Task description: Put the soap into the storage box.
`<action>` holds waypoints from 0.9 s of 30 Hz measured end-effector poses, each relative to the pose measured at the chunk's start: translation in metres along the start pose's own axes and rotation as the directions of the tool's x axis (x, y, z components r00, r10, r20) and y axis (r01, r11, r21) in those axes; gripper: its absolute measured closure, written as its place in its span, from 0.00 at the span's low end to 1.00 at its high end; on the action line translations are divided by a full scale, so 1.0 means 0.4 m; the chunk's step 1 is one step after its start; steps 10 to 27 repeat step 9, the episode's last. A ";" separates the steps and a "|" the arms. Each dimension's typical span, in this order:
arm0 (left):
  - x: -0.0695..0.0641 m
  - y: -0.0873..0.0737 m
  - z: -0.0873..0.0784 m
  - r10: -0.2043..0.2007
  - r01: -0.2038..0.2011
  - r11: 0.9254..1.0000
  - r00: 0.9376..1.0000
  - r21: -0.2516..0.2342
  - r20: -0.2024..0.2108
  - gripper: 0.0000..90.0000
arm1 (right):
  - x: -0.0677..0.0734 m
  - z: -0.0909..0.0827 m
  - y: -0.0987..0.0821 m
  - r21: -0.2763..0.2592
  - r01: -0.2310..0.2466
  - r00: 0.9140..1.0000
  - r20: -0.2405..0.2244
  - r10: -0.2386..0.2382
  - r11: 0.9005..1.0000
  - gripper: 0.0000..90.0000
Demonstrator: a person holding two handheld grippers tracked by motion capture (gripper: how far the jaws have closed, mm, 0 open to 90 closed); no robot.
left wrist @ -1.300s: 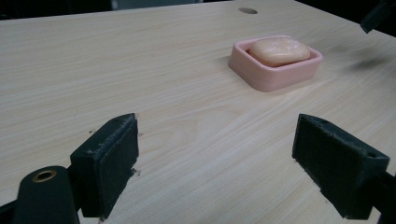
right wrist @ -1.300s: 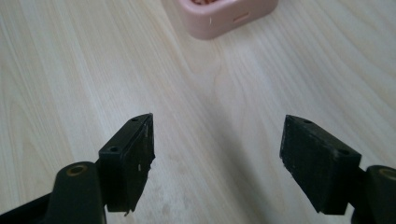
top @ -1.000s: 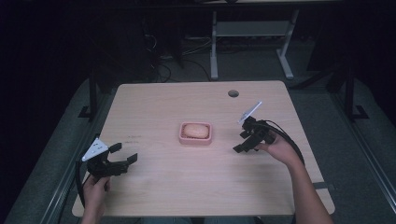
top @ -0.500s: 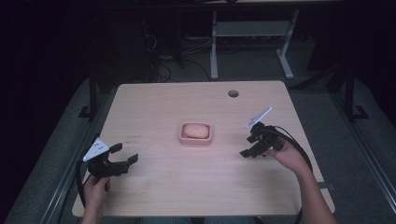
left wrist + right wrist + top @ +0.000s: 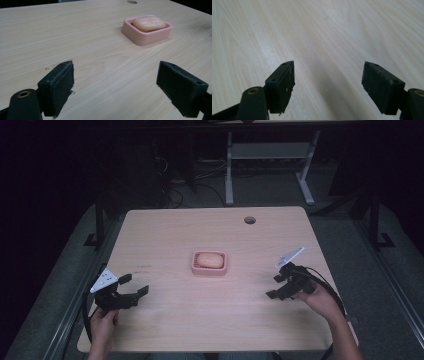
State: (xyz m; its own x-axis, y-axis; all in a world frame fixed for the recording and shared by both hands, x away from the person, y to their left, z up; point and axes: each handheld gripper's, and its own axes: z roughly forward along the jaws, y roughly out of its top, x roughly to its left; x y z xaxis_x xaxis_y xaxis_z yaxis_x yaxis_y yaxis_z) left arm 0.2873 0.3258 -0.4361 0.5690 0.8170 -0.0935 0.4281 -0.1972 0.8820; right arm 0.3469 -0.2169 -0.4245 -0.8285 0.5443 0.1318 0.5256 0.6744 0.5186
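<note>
No handling is evident: the soap bar (image 5: 209, 259) sits in its pink dish (image 5: 195, 268) at table (image 5: 170, 230) centre, while the left hand-held gripper (image 5: 131, 286) at 8 o'clock and right hand-held gripper (image 5: 274, 286) at 4 o'clock are both released and empty.

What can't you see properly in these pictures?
- Underside of the soap: hidden by the pink dish walls, left gripper view.
- Round hole in the table: cut off by the top edge, left gripper view.
- Room behind the table: too dark, high view.
- Right gripper handle: covered by the hand, high view.
</note>
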 end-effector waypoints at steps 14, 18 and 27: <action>-0.007 0.000 0.009 0.012 -0.012 1.000 1.000 0.003 0.008 0.16 | 0.031 -0.010 -0.066 -0.042 -0.020 1.000 0.013 0.020 0.999 0.29; -0.007 0.000 0.009 0.012 -0.012 1.000 1.000 0.003 0.008 0.16 | 0.031 -0.010 -0.066 -0.042 -0.020 1.000 0.013 0.020 0.999 0.29; -0.007 0.000 0.009 0.012 -0.012 1.000 1.000 0.003 0.008 0.16 | 0.031 -0.010 -0.066 -0.042 -0.020 1.000 0.013 0.020 0.999 0.29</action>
